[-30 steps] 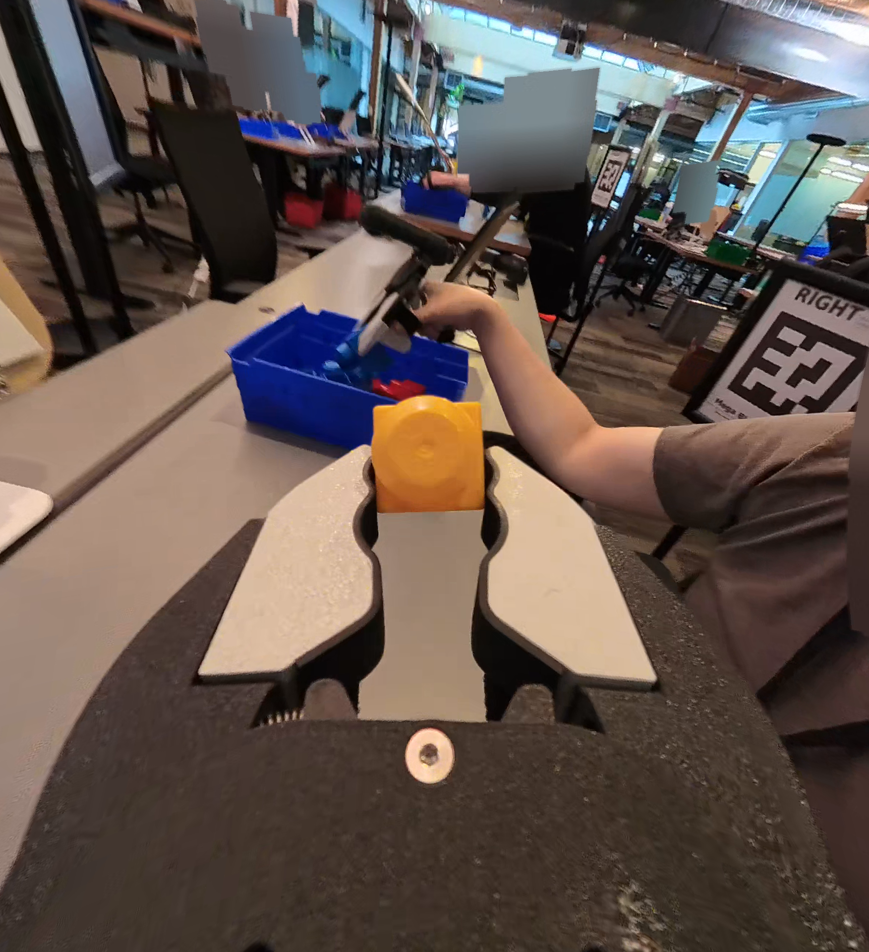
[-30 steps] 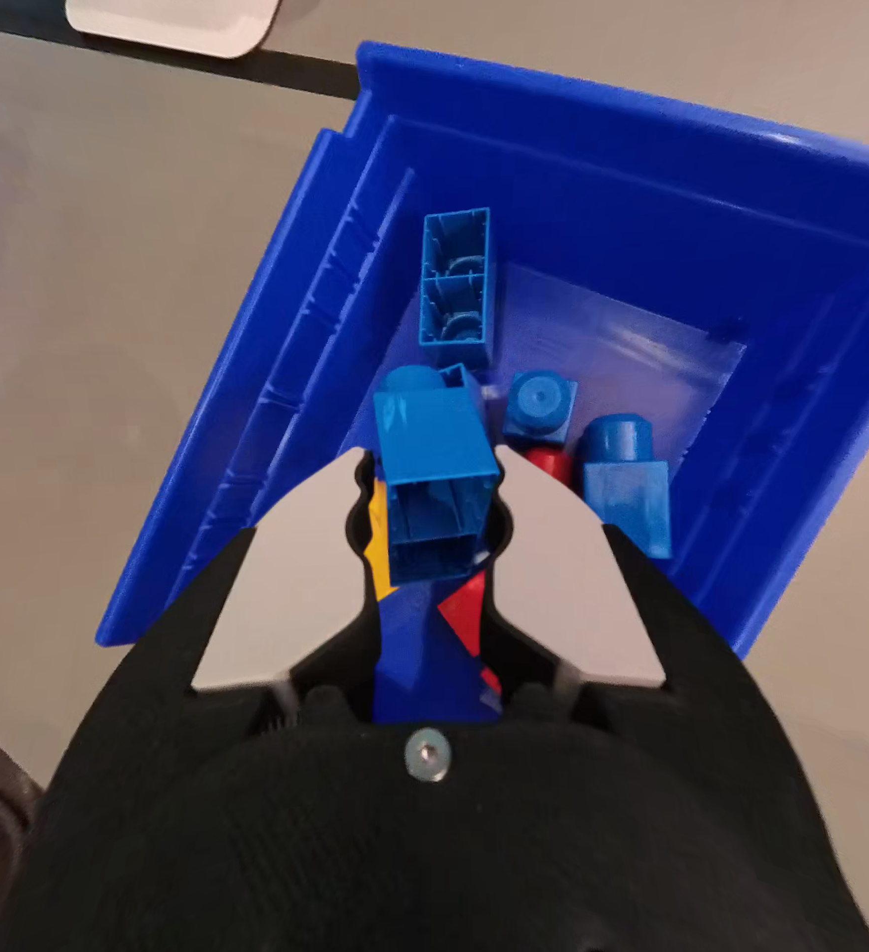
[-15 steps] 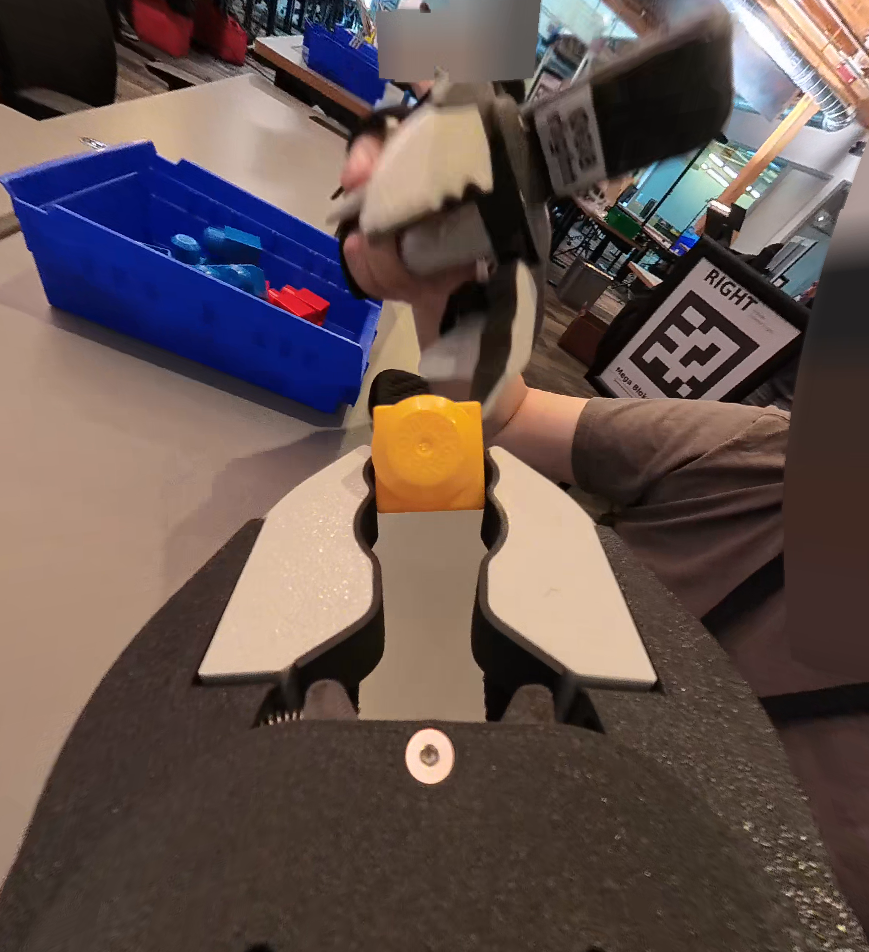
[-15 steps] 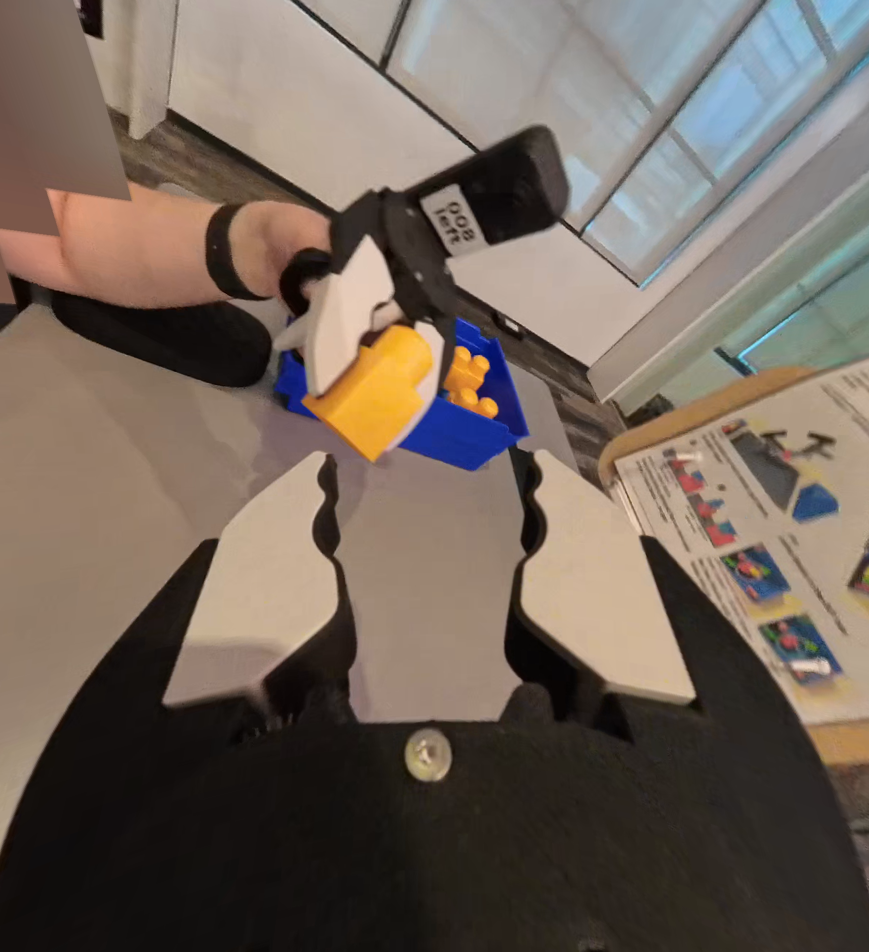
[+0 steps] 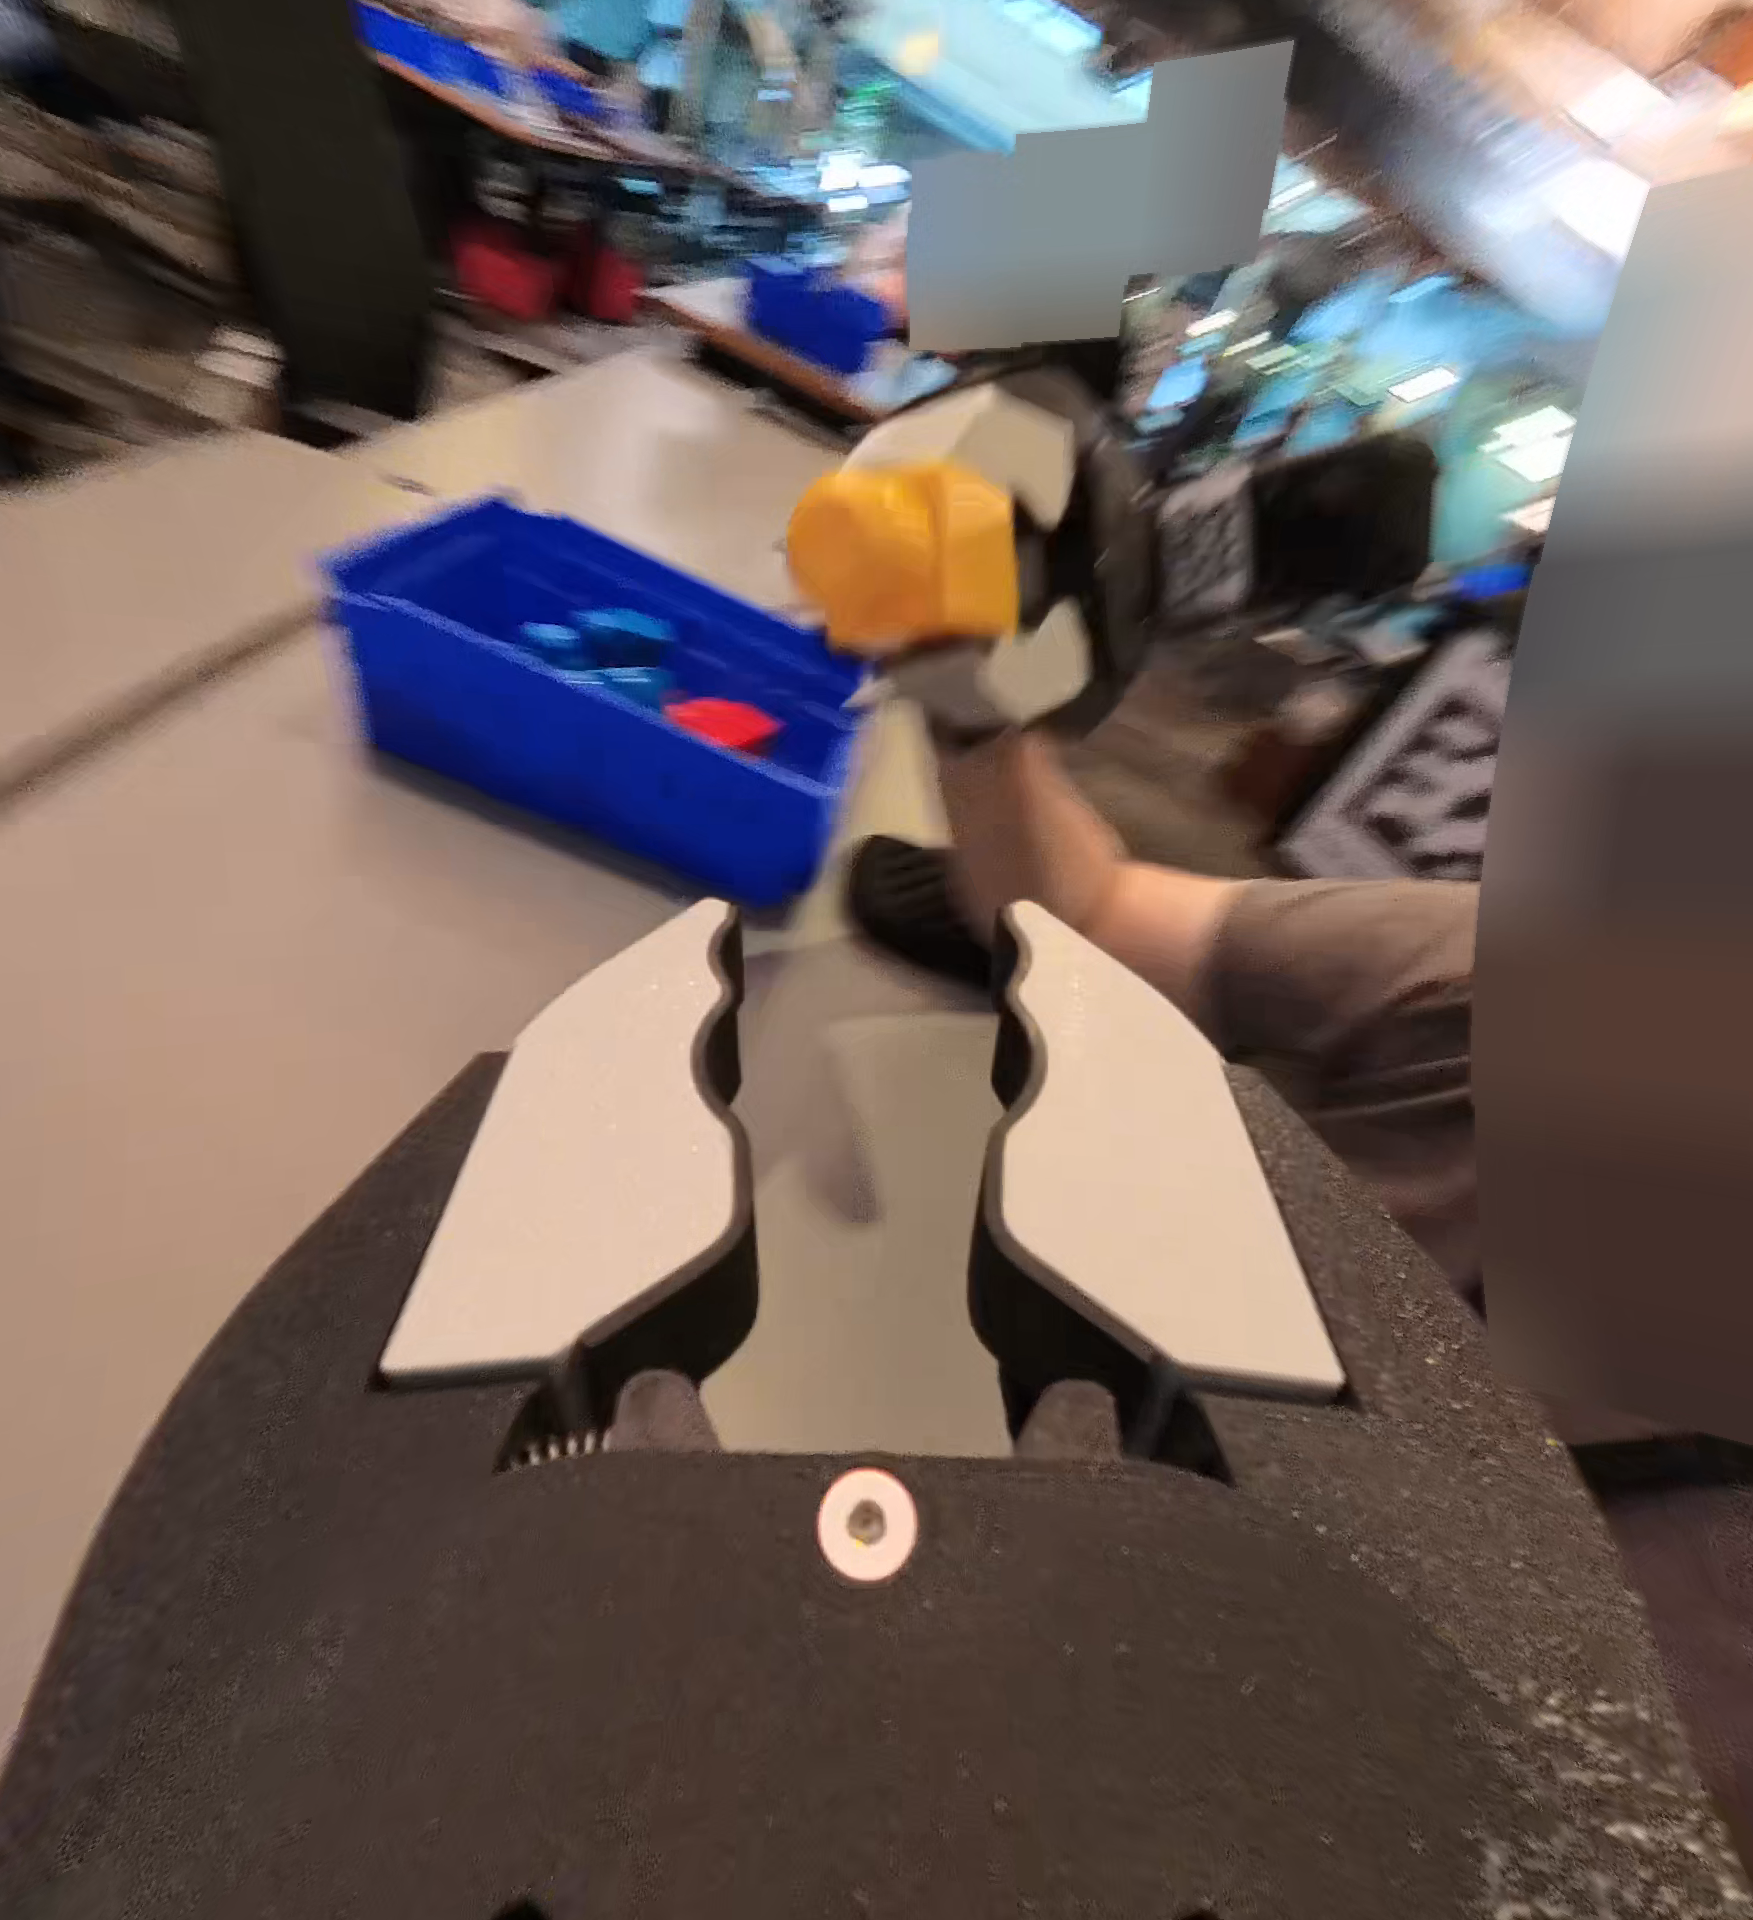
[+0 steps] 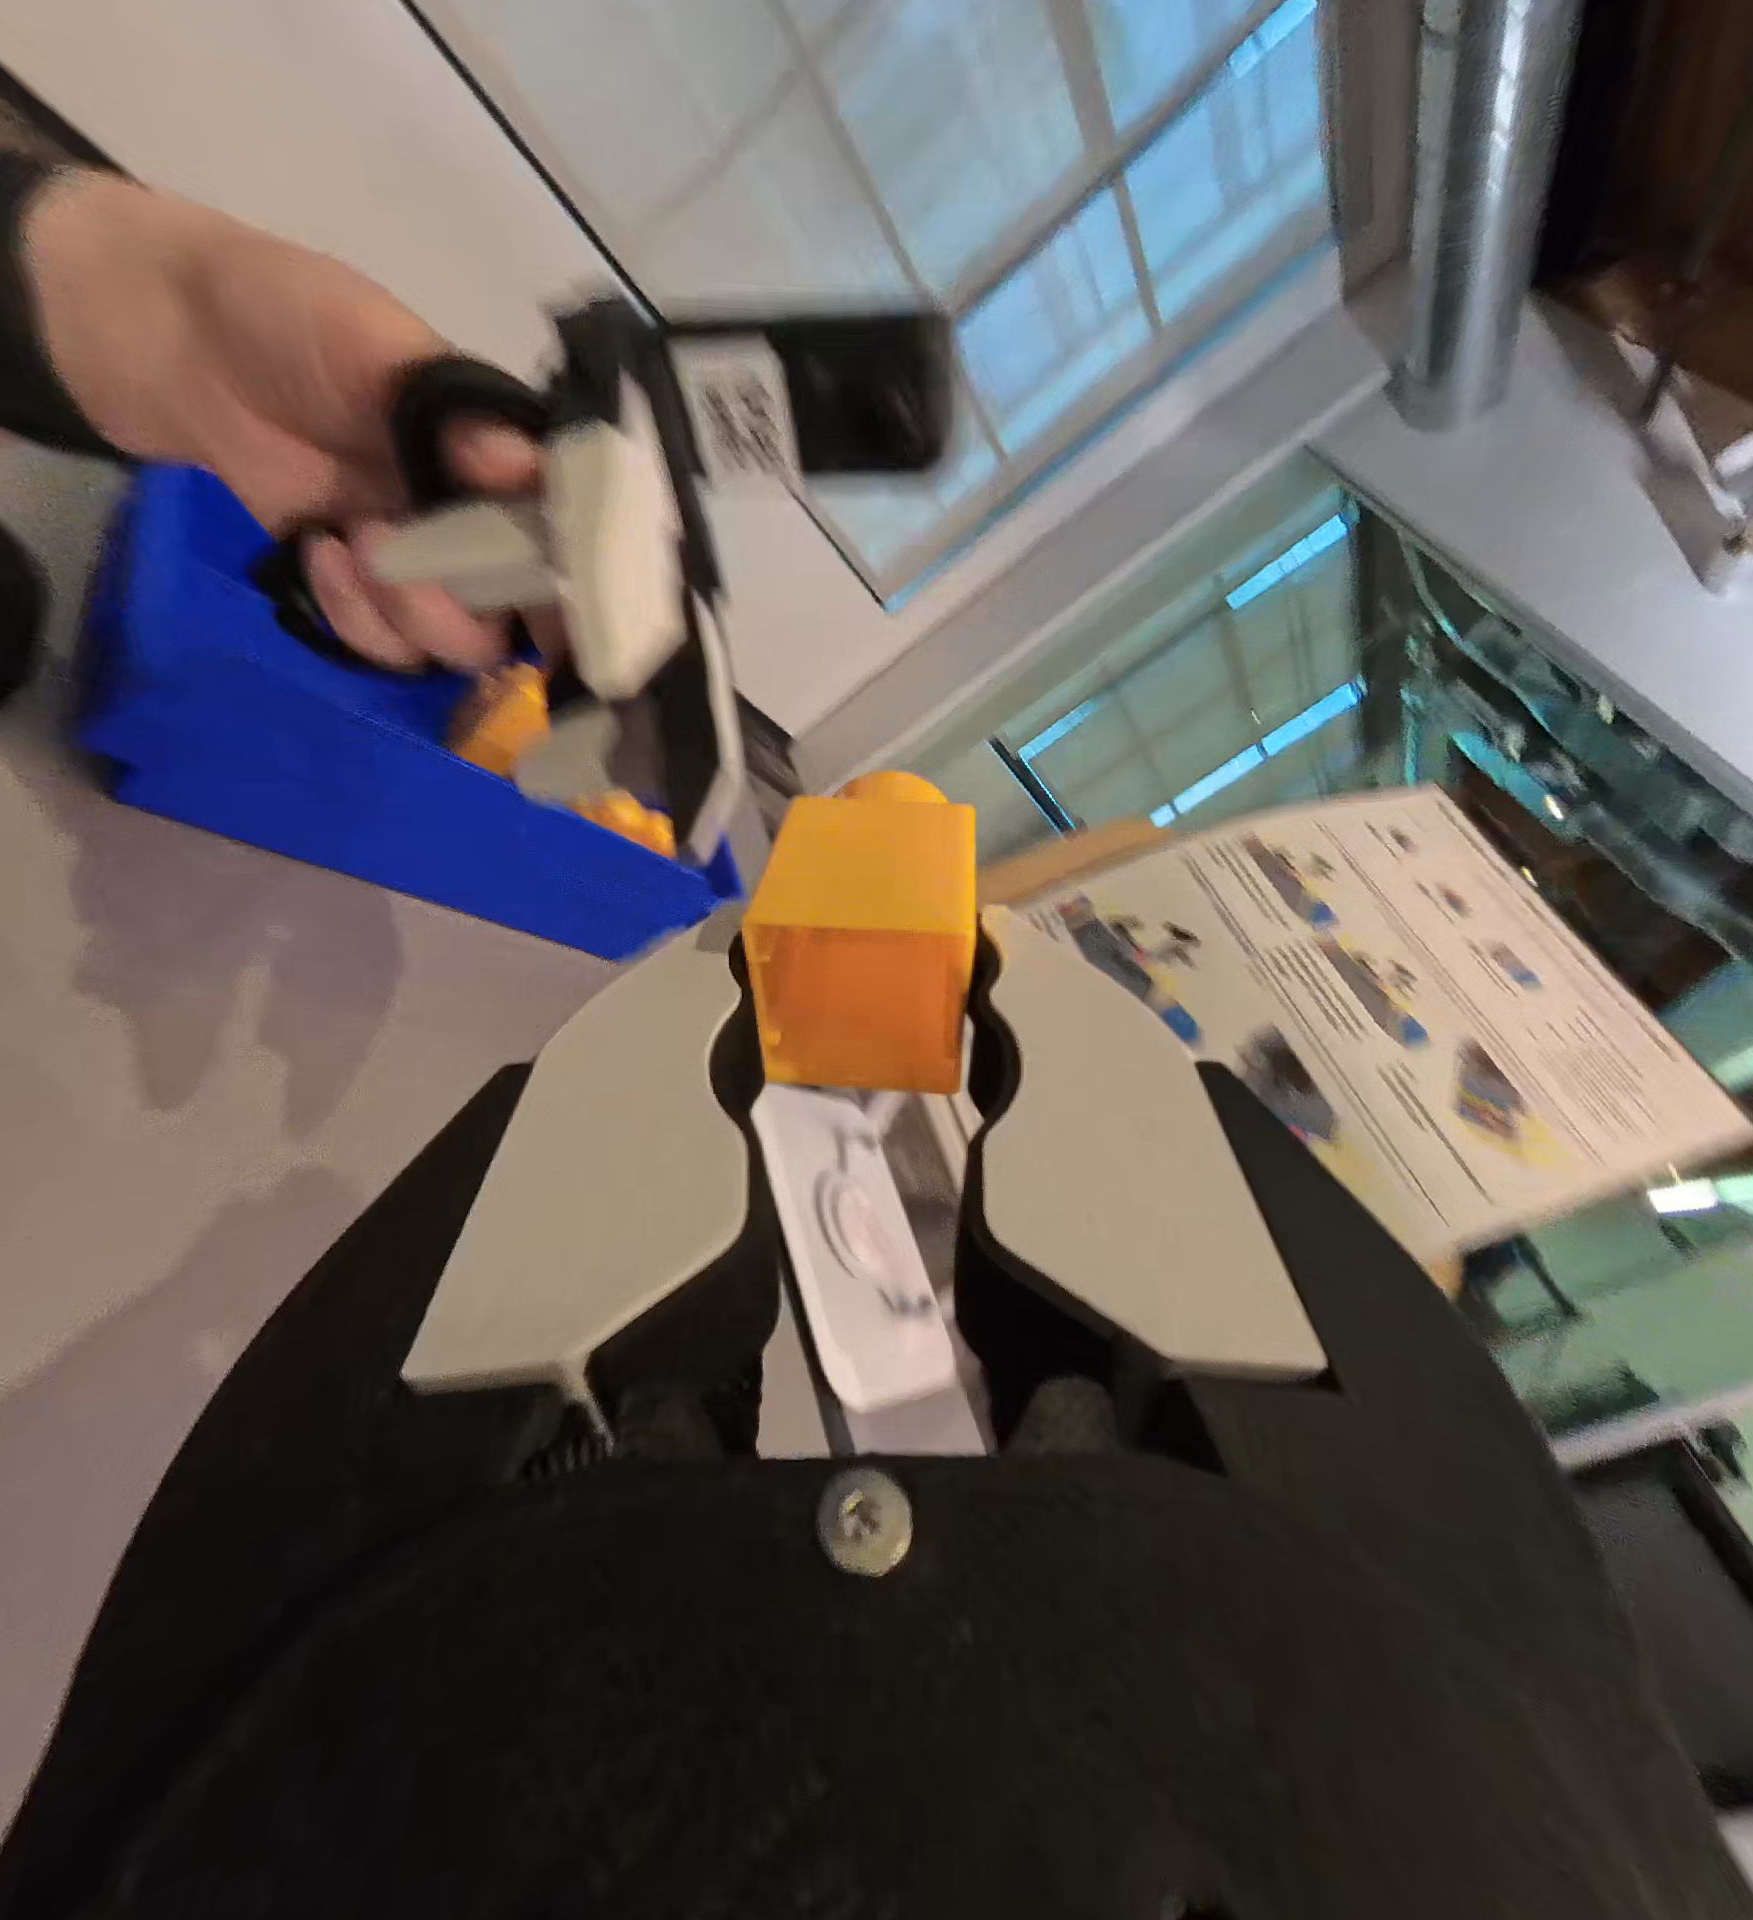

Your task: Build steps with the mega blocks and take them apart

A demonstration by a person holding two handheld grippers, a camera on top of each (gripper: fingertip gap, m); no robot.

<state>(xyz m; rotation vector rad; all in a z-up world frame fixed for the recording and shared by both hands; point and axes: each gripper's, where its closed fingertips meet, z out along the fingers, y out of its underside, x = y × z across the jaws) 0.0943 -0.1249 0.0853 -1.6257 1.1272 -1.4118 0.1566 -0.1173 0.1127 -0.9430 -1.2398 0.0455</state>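
Observation:
My right gripper (image 6: pixel 861 935) is shut on a yellow-orange single-stud mega block (image 6: pixel 856 987) and holds it in the air above the grey table (image 6: pixel 176 1091). The left wrist view shows that gripper (image 5: pixel 955 566) with the block (image 5: pixel 893 561) over the right end of a blue bin (image 5: pixel 560 758). That bin holds blue blocks (image 5: pixel 612 644) and a red block (image 5: pixel 721 722). My left gripper (image 5: pixel 867 925) is open and empty, low over the table. The right wrist view shows it (image 6: pixel 664 717) blurred, in a hand, near a second blue bin (image 6: pixel 352 790) with orange blocks (image 6: pixel 508 717).
A printed instruction sheet (image 6: pixel 1371 1018) on a board stands to the right in the right wrist view. A white flat object (image 6: pixel 861 1268) lies on the table below my right fingers. A person's forearm (image 5: pixel 1111 883) reaches in from the right. Desks and chairs stand beyond the table. The grippers' ends are close to 7 centimeters from one another.
The yellow-orange block has passed from my left gripper to my right one. The right gripper first let go of a blue block over the bin. My left gripper has opened and drawn back.

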